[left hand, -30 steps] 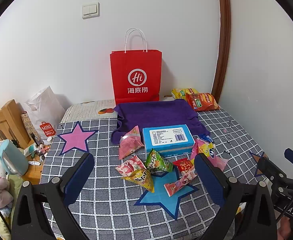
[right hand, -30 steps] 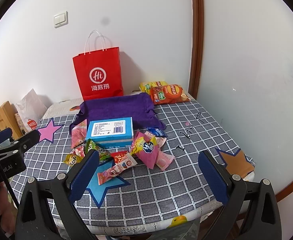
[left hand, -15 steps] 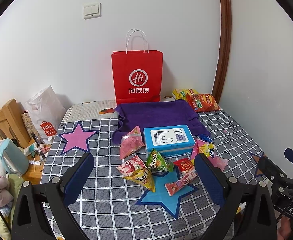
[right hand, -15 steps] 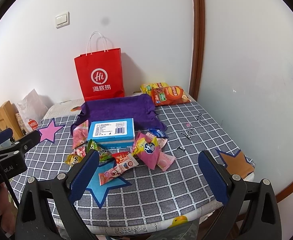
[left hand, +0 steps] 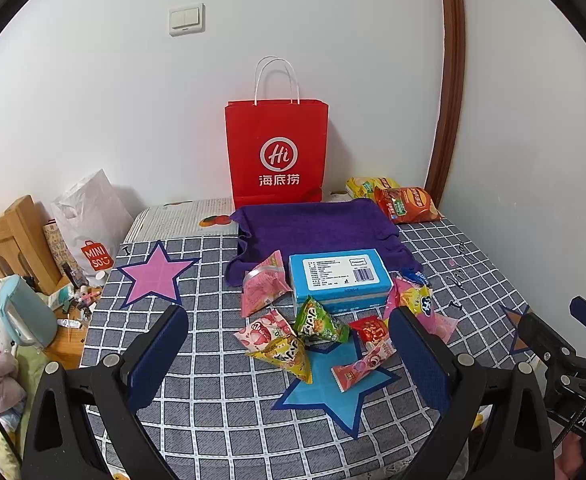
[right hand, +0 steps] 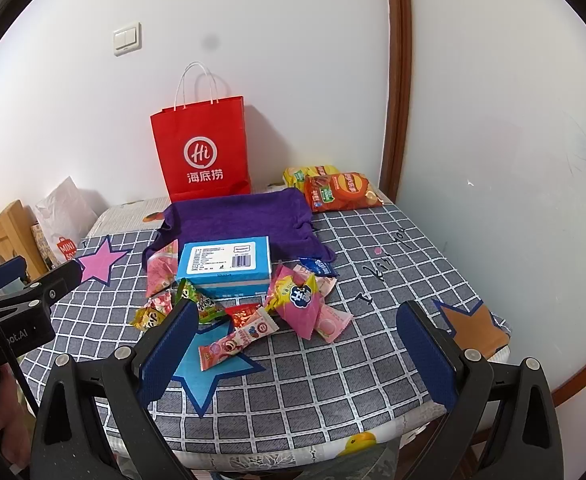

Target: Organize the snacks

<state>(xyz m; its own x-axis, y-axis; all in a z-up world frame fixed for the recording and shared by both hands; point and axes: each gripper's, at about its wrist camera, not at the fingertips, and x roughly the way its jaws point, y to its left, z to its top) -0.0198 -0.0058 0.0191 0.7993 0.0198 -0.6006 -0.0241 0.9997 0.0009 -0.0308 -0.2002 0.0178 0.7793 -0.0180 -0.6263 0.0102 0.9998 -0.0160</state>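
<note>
Several small snack packets (left hand: 313, 332) lie in a heap on the checked tablecloth, in front of a blue box (left hand: 339, 278); the heap (right hand: 253, 320) and box (right hand: 225, 264) also show in the right wrist view. A purple towel (left hand: 317, 224) lies behind the box, and a red paper bag (left hand: 277, 156) stands against the wall. Two chip bags (left hand: 405, 202) lie at the back right. My left gripper (left hand: 289, 356) is open and empty, held near the table's front edge. My right gripper (right hand: 297, 348) is open and empty, at the front right.
Paper stars mark the cloth: pink (left hand: 153, 276) at left, blue (left hand: 329, 392) under the snacks, orange (right hand: 473, 328) at the right edge. A white shopping bag (left hand: 89, 224) and a wooden bed frame (left hand: 1, 240) stand left of the table. Walls close the back and right.
Both views have shifted very slightly; the snacks and box have not moved. Both grippers stay open.
</note>
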